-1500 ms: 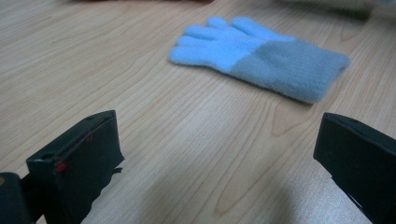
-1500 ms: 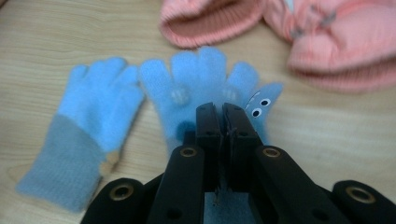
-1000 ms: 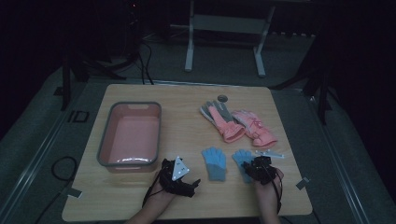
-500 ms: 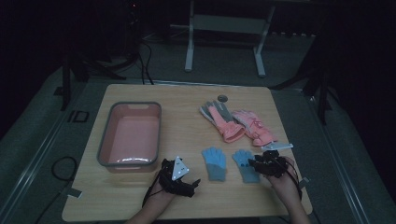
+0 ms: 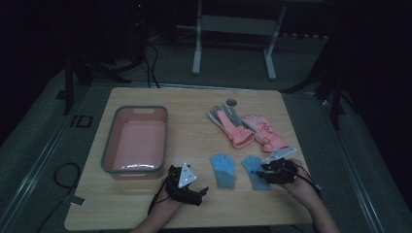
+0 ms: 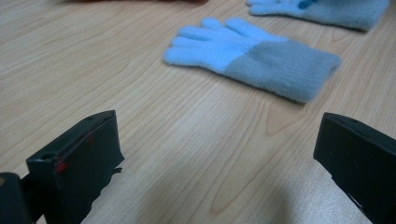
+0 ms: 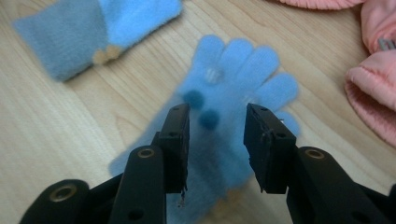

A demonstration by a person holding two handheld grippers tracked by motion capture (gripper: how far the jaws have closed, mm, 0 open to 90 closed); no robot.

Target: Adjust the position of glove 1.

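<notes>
Two blue gloves lie on the surface: one (image 7: 224, 135) under the right claw (image 7: 217, 144), whose narrow jaws straddle it unpressed, the other (image 6: 254, 56) ahead of the wide, empty left claw (image 6: 219, 163). Two pink gloves (image 5: 248, 127) lie beyond.

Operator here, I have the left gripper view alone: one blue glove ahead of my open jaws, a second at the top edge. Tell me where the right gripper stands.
Observer: The right gripper hangs over the second blue glove, jaws apart on either side of its palm; whether the pads touch it I cannot tell.
Operator: Describe that glove.
Observer: It lies flat, fingers pointing away from the gripper, with two dark blue pompoms on its back.
Operator: Report what else is on the table.
Observer: Beyond the blue gloves lie two pink gloves, and at the table's left stands a pink tub with a grey rim, with nothing in it.
</notes>
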